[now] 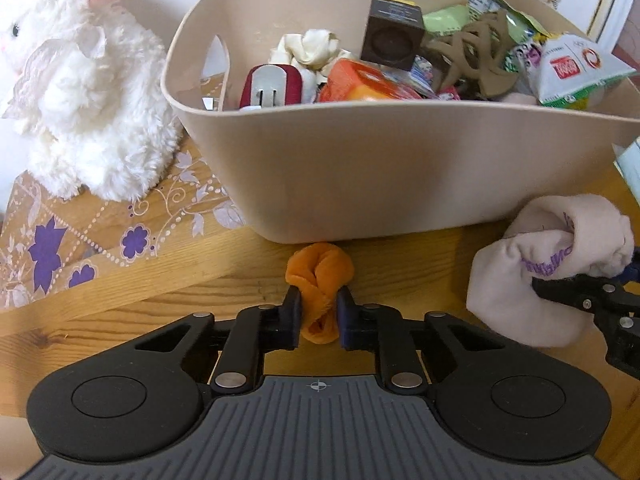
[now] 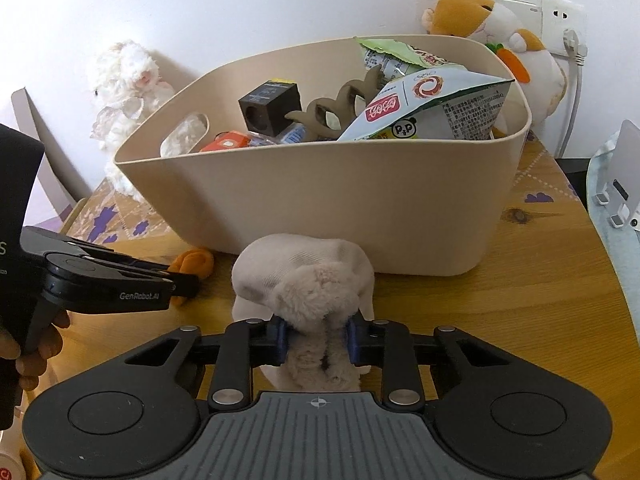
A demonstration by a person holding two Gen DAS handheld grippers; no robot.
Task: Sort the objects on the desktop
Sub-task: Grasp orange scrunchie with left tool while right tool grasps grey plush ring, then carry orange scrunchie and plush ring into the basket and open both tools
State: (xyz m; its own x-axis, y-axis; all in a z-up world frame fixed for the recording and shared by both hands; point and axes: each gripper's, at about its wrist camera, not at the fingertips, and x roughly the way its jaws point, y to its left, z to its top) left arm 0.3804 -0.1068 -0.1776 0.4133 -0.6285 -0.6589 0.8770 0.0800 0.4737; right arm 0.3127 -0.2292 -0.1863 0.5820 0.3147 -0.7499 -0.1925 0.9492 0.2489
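My left gripper (image 1: 318, 312) is clamped on the orange plush piece (image 1: 320, 276), which lies on the wooden table (image 1: 400, 276) just in front of the beige bin (image 1: 380, 168). My right gripper (image 2: 318, 340) pinches the pink fuzzy sock bundle (image 2: 304, 276), also in front of the bin. A white plush rabbit (image 1: 80, 92) sits left of the bin.

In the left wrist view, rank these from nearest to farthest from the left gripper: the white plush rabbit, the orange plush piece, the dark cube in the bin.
1. orange plush piece, clamped in the left gripper.
2. white plush rabbit, far left on the table.
3. dark cube, deep inside the beige bin.
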